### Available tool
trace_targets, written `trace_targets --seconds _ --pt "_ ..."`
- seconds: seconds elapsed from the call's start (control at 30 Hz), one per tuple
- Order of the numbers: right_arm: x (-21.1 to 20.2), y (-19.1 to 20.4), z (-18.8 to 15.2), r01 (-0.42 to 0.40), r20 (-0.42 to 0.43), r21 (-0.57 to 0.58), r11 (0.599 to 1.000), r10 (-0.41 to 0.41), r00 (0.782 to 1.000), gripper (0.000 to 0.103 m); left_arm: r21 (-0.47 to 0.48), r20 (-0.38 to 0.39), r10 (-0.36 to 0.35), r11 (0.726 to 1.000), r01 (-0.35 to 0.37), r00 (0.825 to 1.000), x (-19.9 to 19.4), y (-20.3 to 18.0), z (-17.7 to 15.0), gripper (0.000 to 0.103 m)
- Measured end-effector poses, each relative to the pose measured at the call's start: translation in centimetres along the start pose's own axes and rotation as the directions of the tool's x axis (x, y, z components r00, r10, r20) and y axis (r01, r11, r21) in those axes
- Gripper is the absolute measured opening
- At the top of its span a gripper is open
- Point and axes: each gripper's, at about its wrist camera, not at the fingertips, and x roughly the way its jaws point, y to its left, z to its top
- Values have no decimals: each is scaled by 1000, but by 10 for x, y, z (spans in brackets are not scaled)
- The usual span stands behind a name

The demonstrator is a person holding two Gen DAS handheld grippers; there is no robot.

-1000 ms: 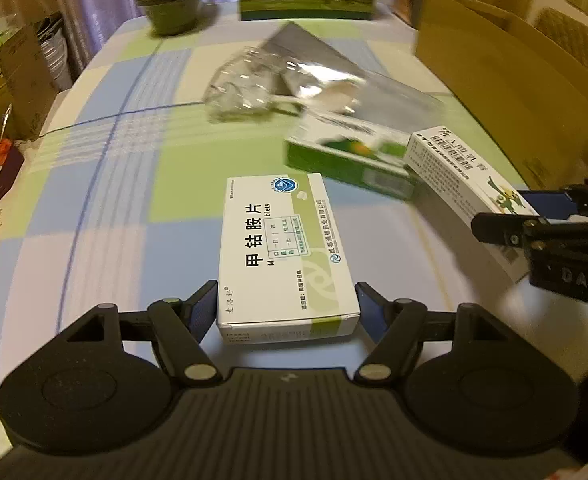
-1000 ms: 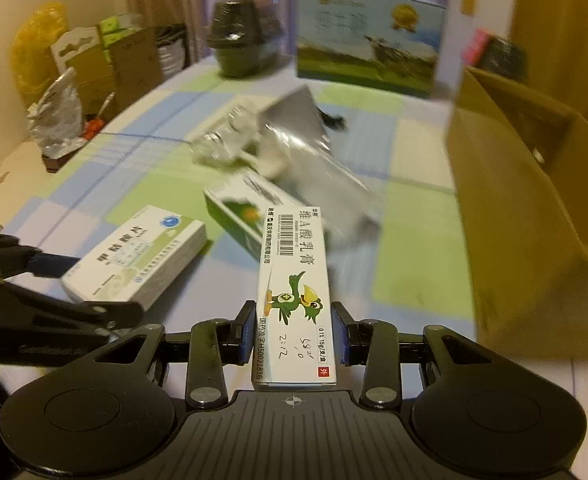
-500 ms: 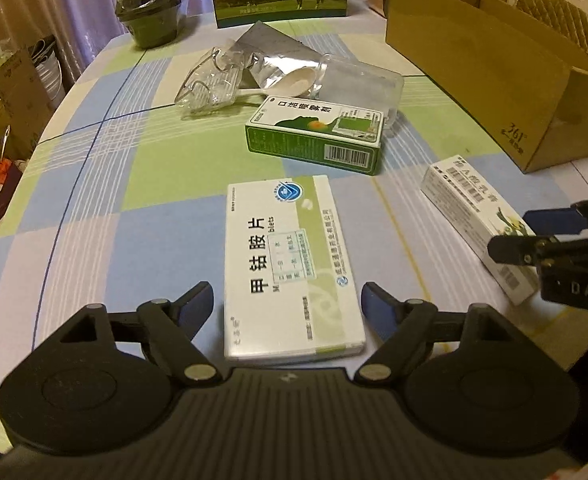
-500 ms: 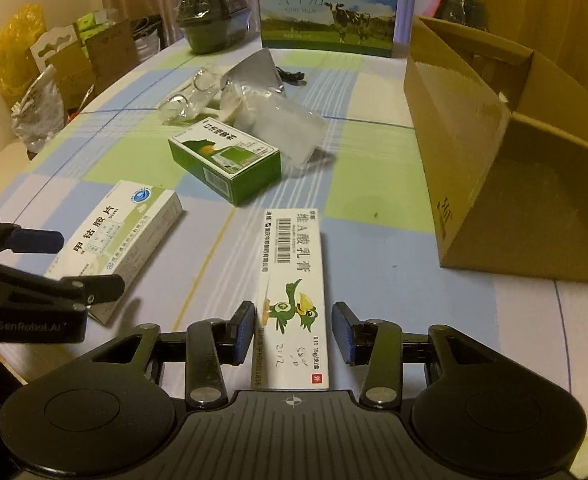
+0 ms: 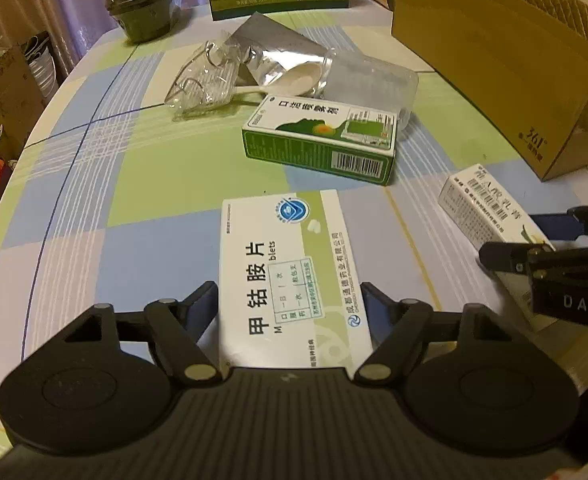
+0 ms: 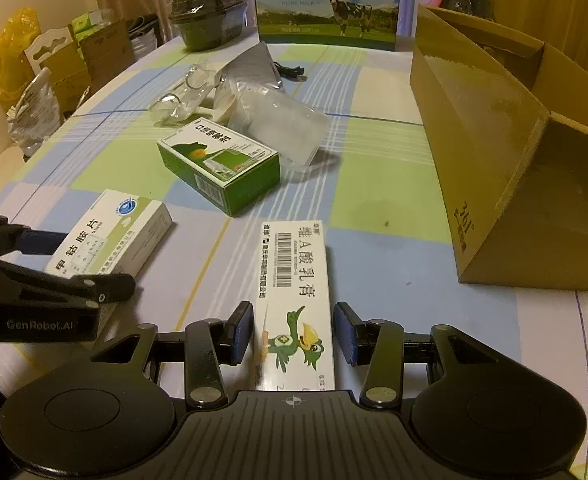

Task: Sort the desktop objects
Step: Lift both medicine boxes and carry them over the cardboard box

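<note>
A white and green tablet box (image 5: 289, 272) lies flat on the checked tablecloth. My left gripper (image 5: 289, 300) straddles its near end, open, with its fingers close along both long sides. A long white ointment box with a green bird (image 6: 298, 292) lies to its right. The right gripper (image 6: 294, 332) is open around that box's near end, with a thin gap on each side. In the right wrist view the tablet box (image 6: 109, 236) and left gripper (image 6: 93, 260) sit at the left. The left wrist view has the ointment box (image 5: 482, 208) and right gripper (image 5: 522, 240) at the right.
A green and white box (image 5: 322, 140) lies just beyond both. Behind it are clear plastic packaging (image 5: 205, 80), a white spoon (image 5: 289, 80) and a foil pouch. An open cardboard box (image 6: 494, 160) stands at the right. A milk carton (image 6: 326, 0) and a dark bowl (image 6: 205, 8) stand at the back.
A second ago both grippers were shut on their boxes and moving, with the view blurred. Both have since opened and the boxes rest on the table. The left fingers have edged slightly inward.
</note>
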Motion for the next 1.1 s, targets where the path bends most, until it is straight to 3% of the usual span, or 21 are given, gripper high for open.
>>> trace_targets --seconds 0.13,0.2,0.47,0.83,1.1 --pt "2 0 0 2 -2 -2 1000 -2 1000 42 -9 -1 -4 1000 4 1000 0 1 -1 69" --pt "2 0 0 6 -5 -7 1000 -6 1000 36 -8 -3 -3 1000 3 1000 0 1 -1 68" --pt "-11 1 0 22 21 -3 1000 -21 1000 35 4 15 -9 1000 9 1000 -18 -3 0 68" --pt "-57 -7 12 37 112 24 999 -40 993 36 12 80 -43 999 42 996 -54 -19 16 68" --pt "-100 -29 29 74 200 67 995 -86 976 36 65 140 -82 995 74 987 -78 -50 40 68"
